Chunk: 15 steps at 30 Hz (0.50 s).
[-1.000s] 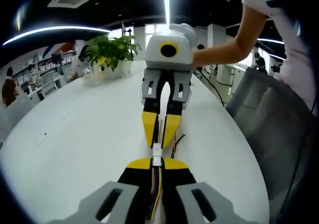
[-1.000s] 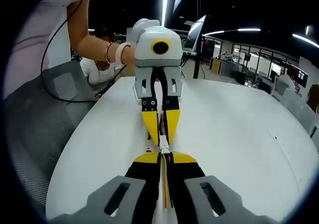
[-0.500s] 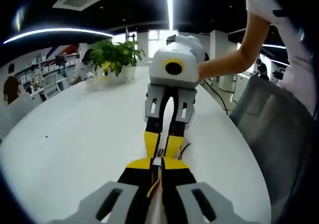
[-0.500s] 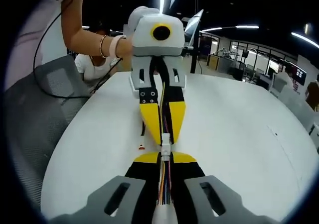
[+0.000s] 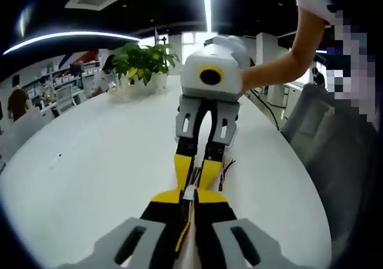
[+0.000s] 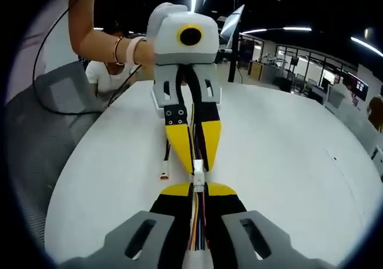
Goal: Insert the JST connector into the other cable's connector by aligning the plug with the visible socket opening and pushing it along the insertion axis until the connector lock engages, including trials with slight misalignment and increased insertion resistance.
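Two yellow-tipped grippers meet tip to tip over a white table (image 5: pixel 90 149). In the left gripper view my left gripper (image 5: pixel 189 196) is shut on a cable of coloured wires (image 5: pixel 184 233) whose white JST connector (image 5: pixel 189 192) juts from its tips against the right gripper (image 5: pixel 200 170) facing it. In the right gripper view my right gripper (image 6: pixel 198 189) is shut on its own coloured cable (image 6: pixel 197 227). The white connectors (image 6: pixel 198 173) sit joined between its tips and the left gripper (image 6: pixel 194 149) opposite. Whether the lock has engaged I cannot tell.
A potted plant (image 5: pixel 142 66) stands at the table's far end. A grey mesh chair (image 5: pixel 335 161) sits beside the table; the chair (image 6: pixel 48 131) is at the left in the right gripper view. A small loose connector end (image 6: pixel 163 176) dangles near the table. The person's arm (image 6: pixel 102 42) holds the left gripper.
The two grippers have come closer together, so the gap between their tips has closed and the white connectors now sit pressed together. Both stayed shut on their cables.
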Each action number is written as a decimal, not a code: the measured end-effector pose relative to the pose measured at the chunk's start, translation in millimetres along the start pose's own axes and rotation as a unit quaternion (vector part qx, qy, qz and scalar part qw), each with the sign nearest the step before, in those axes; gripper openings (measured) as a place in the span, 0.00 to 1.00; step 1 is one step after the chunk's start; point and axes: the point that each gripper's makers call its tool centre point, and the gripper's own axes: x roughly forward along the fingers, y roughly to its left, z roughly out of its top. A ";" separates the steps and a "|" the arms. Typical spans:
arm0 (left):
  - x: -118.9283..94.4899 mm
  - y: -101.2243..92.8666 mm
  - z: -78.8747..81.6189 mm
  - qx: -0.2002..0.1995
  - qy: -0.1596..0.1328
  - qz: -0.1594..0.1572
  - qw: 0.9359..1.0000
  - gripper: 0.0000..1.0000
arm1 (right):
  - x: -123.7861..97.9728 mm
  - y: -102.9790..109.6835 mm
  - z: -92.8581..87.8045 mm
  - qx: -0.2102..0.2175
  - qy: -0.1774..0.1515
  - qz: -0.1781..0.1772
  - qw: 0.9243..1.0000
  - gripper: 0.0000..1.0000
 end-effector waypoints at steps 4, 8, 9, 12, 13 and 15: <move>0.4 1.8 -5.3 0.002 0.006 0.007 1.000 0.00 | 2.8 -2.2 -2.6 -0.002 0.006 -0.002 1.000 0.03; 0.2 0.2 -8.8 0.004 0.011 0.010 1.000 0.00 | 2.7 -3.1 -2.1 -0.002 0.004 -0.001 1.000 0.04; -0.3 0.2 -8.2 -0.003 0.005 0.012 1.000 0.00 | 3.0 -3.6 -2.5 -0.003 0.005 -0.001 1.000 0.04; -1.3 -0.1 -11.0 -0.010 0.006 0.014 1.000 0.00 | 2.7 -3.6 -3.1 -0.001 0.005 -0.001 1.000 0.04; -1.3 0.0 -12.0 -0.011 0.008 0.015 1.000 0.00 | 2.6 -3.5 -3.3 -0.002 0.005 0.000 1.000 0.04; -1.1 0.2 -12.6 -0.014 0.008 0.016 1.000 0.00 | 2.6 -2.5 -3.5 -0.003 0.006 0.001 1.000 0.04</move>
